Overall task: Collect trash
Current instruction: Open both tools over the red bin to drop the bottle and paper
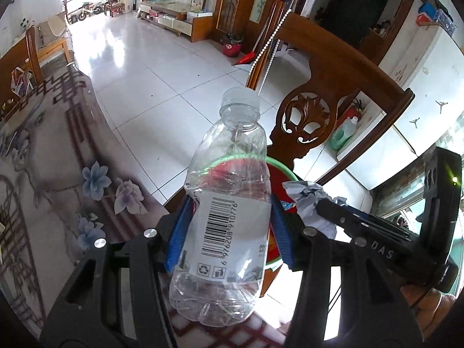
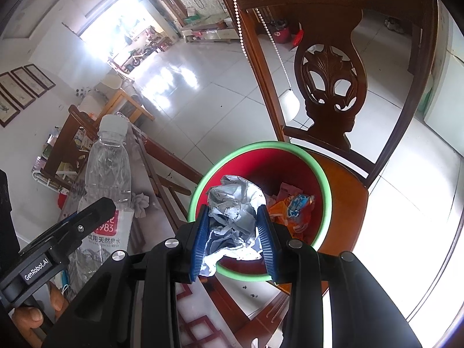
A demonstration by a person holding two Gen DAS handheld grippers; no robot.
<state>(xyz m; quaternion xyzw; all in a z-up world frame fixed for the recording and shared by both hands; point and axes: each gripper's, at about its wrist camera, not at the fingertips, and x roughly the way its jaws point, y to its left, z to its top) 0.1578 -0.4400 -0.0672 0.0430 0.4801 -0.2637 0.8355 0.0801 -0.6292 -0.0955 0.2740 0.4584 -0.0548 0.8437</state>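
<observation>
While your right gripper [image 2: 233,232] pinches the crumpled grey paper wad [image 2: 235,203] over the green-rimmed red bin [image 2: 326,185] and your left gripper [image 1: 226,229] clamps the clear plastic bottle [image 1: 229,191] beside it, an off-centre release risks either dropping onto the wooden chair seat [image 2: 345,191].

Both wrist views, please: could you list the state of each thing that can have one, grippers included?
Left gripper: shut on the bottle.
Plastic bottle: capped, empty, held clear of the table.
Right gripper: shut on the crumpled paper.
Crumpled paper: balled up, held above the bin.
Red bin: open, on the chair seat, wrappers inside.
Wrappers: crumpled, lying in the bin.
</observation>
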